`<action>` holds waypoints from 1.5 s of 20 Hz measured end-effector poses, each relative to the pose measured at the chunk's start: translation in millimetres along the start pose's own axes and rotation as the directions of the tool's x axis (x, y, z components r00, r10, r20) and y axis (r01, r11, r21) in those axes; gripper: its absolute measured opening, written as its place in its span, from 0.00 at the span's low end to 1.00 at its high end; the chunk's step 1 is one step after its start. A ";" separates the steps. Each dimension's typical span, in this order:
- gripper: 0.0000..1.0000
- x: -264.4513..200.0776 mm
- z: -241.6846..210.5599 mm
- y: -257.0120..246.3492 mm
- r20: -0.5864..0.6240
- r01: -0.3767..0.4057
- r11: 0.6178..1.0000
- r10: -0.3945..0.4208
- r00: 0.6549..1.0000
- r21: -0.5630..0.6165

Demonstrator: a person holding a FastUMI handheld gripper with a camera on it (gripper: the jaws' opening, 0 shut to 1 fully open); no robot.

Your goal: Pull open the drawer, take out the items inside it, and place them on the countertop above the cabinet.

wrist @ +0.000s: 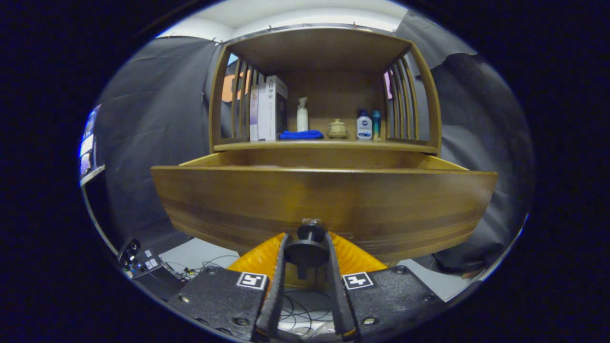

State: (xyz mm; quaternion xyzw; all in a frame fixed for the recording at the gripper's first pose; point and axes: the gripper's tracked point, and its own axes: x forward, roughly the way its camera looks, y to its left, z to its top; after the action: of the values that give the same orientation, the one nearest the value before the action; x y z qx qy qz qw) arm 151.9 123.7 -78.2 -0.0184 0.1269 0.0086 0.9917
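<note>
Gripping knob (307,248) w/ gripper (306,245), drawer (324,200) out

The wooden drawer (324,205) stands pulled out beneath the cabinet's countertop (324,146), its dark round knob (307,250) facing forward.

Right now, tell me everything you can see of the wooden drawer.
The brown wooden drawer is pulled well out from under the cabinet's shelf. Its wide front panel shows horizontal grain with darker bands low down. The side walls run back to the cabinet; its inside is hidden from this angle. A dark round knob sits low at the centre of the front, and the hand-held gripper has both fingers closed on it.
</note>
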 end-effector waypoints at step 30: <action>0.83 91.4 72.1 -10.5 -0.545 -0.021 0.994 0.076 0.835 0.106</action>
State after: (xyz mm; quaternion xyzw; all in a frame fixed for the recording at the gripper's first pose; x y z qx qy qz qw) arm 258.7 117.2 -31.2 0.0307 0.4063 0.0223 0.9129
